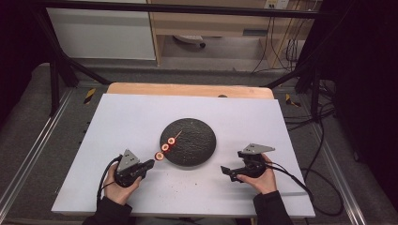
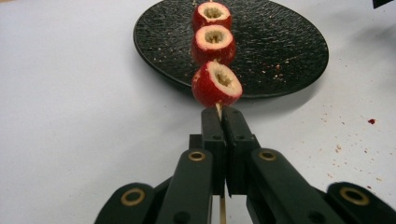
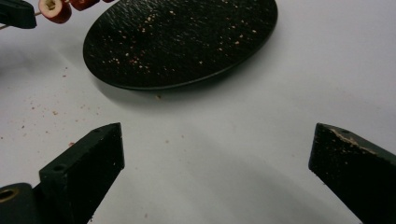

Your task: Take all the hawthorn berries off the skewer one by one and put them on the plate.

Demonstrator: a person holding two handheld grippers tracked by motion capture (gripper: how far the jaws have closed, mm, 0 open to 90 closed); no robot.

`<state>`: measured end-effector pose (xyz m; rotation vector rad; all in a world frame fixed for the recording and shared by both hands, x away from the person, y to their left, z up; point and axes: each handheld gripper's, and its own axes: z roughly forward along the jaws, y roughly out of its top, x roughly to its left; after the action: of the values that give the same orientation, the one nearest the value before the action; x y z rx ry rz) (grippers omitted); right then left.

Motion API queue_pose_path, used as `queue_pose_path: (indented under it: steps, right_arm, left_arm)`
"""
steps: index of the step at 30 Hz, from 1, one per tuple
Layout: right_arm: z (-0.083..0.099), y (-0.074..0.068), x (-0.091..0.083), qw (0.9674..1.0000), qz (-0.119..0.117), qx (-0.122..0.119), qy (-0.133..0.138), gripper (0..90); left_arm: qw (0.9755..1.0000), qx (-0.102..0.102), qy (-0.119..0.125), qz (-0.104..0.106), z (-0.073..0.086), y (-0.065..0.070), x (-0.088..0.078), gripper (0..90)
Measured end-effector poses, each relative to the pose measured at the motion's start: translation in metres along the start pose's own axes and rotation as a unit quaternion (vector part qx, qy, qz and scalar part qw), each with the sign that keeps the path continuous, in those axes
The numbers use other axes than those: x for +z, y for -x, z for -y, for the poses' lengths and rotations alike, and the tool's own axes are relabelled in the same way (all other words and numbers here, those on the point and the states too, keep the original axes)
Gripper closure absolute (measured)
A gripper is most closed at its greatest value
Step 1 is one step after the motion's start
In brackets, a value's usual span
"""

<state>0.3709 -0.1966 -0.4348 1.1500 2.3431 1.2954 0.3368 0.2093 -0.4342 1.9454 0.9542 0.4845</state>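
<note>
No legible text, labels, brands or numbers found. Yellow-and-black hazard-striped markers [image 1: 89, 95] stand on the floor rails at 10 and 2 o'clock of the desk [image 1: 131, 117].

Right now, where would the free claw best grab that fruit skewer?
Probably the bare stick tip above the black plate, coming from the right claw side. The three red fruits fill the rest, and the left claw pinches the near end.

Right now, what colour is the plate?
Black, with a speckled texture; the left gripper view shows it best.

Three red fruit pieces [image 2: 216, 85], one skewer [image 2: 218, 111], one plate [image 2: 289, 46]
</note>
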Motion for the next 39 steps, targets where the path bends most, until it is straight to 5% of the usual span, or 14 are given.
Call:
queue_pose_path:
  steps: [22,35,39]
  right_arm:
    - [-0.054,-0.055,0.055,0.9973,-0.064,0.005,0.036,9.5]
    - [-0.063,-0.058,0.081,0.9912,-0.084,0.076,0.069,27.1]
    - [-0.063,-0.057,0.086,0.9867,-0.095,0.109,0.075,33.6]
  left_arm:
    - [0.9999,0.007,0.007,0.012,0.003,0.013,-0.002,88.3]
    - [0.9995,0.020,0.008,0.024,0.003,0.025,0.001,88.3]
    - [0.9993,0.025,0.008,0.029,0.002,0.029,0.002,88.3]
